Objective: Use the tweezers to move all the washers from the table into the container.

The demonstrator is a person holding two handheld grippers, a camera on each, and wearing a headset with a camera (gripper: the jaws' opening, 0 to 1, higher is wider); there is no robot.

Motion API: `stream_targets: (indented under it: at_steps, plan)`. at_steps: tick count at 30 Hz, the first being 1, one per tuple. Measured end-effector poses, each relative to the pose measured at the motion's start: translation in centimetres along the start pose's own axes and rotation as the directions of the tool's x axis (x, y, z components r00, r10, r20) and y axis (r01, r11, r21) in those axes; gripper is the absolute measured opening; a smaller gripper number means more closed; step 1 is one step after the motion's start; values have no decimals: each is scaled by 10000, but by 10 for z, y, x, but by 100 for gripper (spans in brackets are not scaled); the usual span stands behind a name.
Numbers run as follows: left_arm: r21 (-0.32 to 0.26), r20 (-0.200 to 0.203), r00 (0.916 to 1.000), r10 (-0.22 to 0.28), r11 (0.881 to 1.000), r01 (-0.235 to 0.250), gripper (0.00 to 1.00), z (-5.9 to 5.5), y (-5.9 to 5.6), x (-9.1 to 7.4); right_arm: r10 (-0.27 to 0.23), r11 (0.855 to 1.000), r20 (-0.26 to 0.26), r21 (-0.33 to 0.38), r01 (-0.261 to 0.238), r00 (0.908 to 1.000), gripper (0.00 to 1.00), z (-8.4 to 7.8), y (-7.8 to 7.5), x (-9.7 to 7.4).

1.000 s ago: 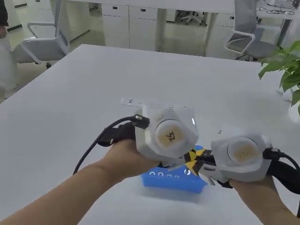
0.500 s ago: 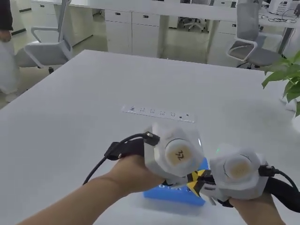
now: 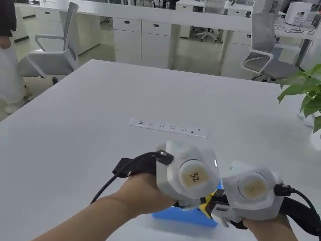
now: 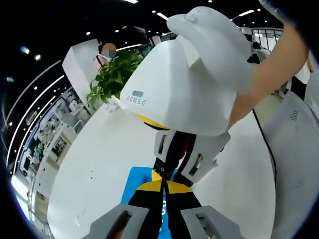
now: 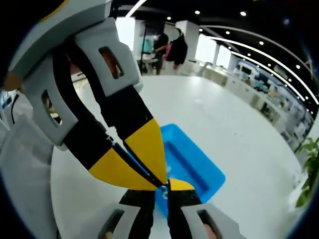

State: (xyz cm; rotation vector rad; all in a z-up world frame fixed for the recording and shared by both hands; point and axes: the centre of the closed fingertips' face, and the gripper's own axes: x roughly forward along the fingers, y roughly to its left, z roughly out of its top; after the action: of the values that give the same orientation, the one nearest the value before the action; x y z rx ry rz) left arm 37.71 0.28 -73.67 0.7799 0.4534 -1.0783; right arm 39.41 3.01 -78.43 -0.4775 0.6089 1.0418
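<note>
The table [image 3: 100, 110] is white, smooth and matt, with a faint sheen. The container [image 5: 197, 172] is smooth, bright blue plastic with a slight gloss. Both grippers have matt white plastic shells. The fingers [image 5: 142, 144] of the left gripper [image 4: 162, 191] are smooth black and yellow, probably hard plastic, as are those of the right gripper [image 5: 165, 191]. A thin blue strip [image 5: 135, 165] pinched between the left fingers may be coated metal; it is too thin to tell. The cable [image 3: 108, 183] is black and rubbery. The power strip [image 3: 168, 127] is white plastic. The plant [image 3: 303, 85] has glossy leaves.
</note>
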Motion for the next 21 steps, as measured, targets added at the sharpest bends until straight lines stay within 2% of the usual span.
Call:
stream_targets:
  at_steps: [2, 4, 10, 14, 16, 18, 21]
  plan:
    - [258, 24, 9999, 168, 9995, -169, 0, 5, -1, -9, -67, 9999, 262, 117, 64, 9996, 6, 6, 3, -6]
    - [440, 67, 9997, 249, 9987, -252, 0, 10, -2, -18, -251, 9995, 432, -183, 259, 9988, 6, 13, 8, -15]
    - [718, 585, 9978, 323, 9968, -364, 0, 33, -8, -46, -541, 9966, 1142, -561, 608, 9920, 5, 36, 25, -44]
    - [1171, 606, 9981, -127, 9931, 55, 0, 44, -20, -63, -324, 9988, 1483, -309, 374, 9884, 6, 44, 43, -58]
    - [1239, 669, 9956, -652, 9907, 566, 0, 49, -29, -72, -222, 9995, 1648, -202, 259, 9861, 7, 46, 50, -63]
    - [1266, 712, 9945, -762, 9897, 668, 0, 52, -30, -79, -60, 10000, 1831, -14, 64, 9831, 10, 49, 60, -67]
    - [1424, 666, 9889, -1325, 9823, 1220, 0, 55, -39, -89, 71, 9998, 2136, 172, -110, 9769, 11, 54, 74, -76]
